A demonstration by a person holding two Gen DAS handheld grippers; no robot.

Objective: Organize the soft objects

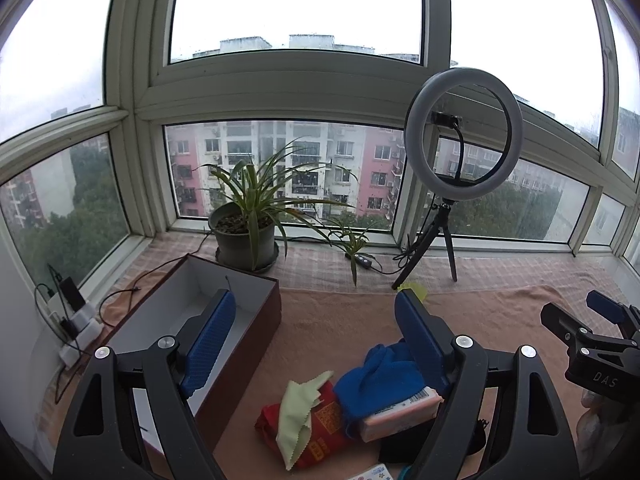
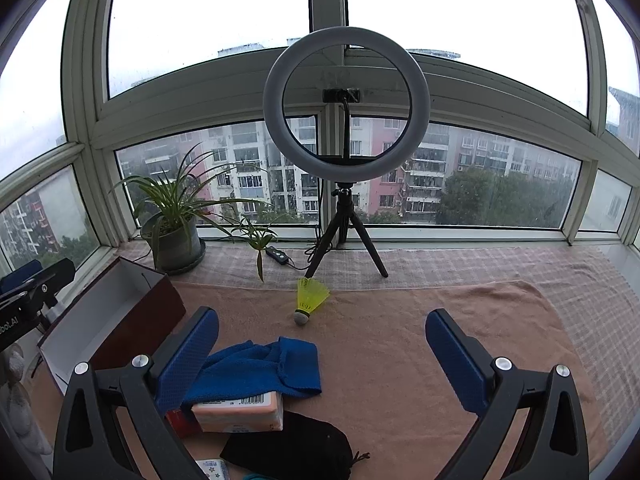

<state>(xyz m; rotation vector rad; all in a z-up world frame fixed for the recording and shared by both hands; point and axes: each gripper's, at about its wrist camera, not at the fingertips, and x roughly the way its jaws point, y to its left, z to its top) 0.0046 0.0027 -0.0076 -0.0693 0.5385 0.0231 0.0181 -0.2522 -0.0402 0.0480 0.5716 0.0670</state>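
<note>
A heap of soft things lies on the orange towel: a blue cloth (image 1: 380, 376) (image 2: 260, 368) over a pink tissue pack (image 1: 396, 410) (image 2: 240, 410), a red pouch (image 1: 320, 428) with a pale green cloth (image 1: 298, 412) on it, and a black pouch (image 2: 292, 446). An open dark red box (image 1: 224, 344) (image 2: 120, 312) with a white inside stands to the left. My left gripper (image 1: 316, 316) is open above the box's right wall and the heap. My right gripper (image 2: 322, 336) is open above the towel, right of the heap.
A yellow shuttlecock (image 2: 308, 298) lies on the towel (image 2: 400, 360) behind the heap. A ring light on a tripod (image 2: 346, 120) and a potted plant (image 1: 244, 236) stand by the window. Chargers and cables (image 1: 72, 320) sit at the far left.
</note>
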